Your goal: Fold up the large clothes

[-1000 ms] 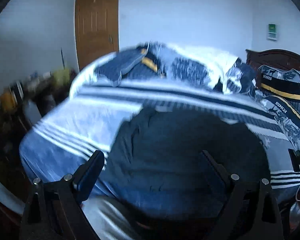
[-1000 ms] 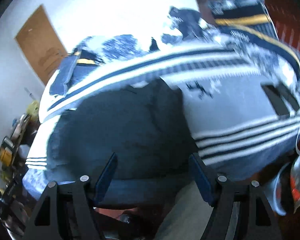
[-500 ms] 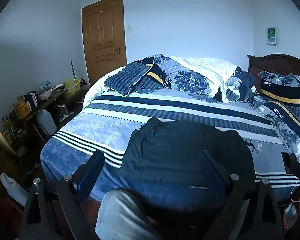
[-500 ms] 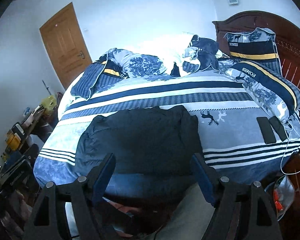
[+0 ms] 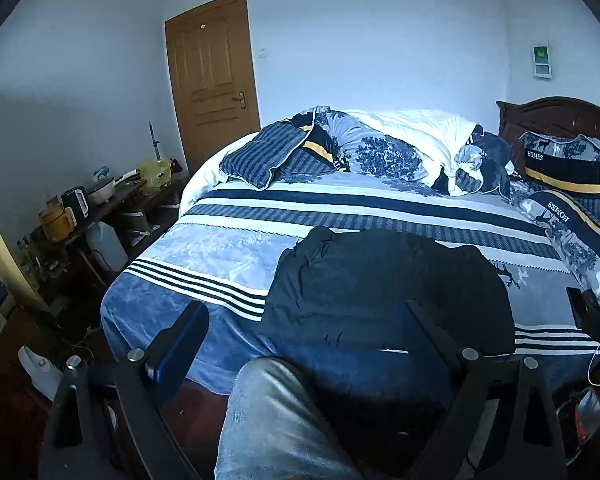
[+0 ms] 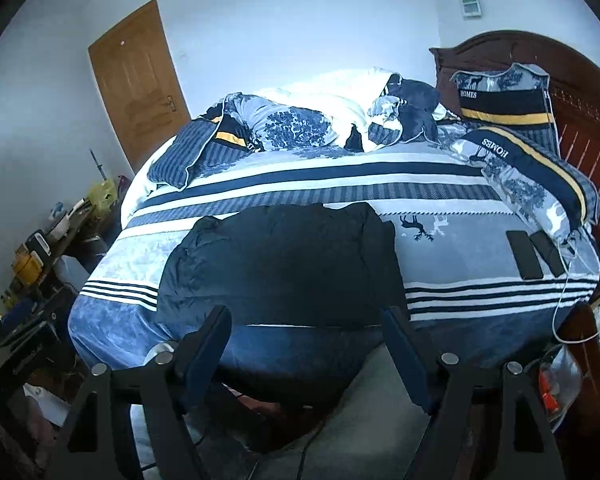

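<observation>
Ahead, jacket point(image 6: 276, 268) beyond both tools.

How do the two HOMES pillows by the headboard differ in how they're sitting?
The upright pillow stands against the headboard, its HOMES lettering reading right way up. The lying pillow rests flat along the bed's edge, its lettering upside down. Both share the navy band, yellow stripe and deer print.

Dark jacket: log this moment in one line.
dark jacket: folded, near bed edge | left gripper: open, empty | right gripper: open, empty
</observation>
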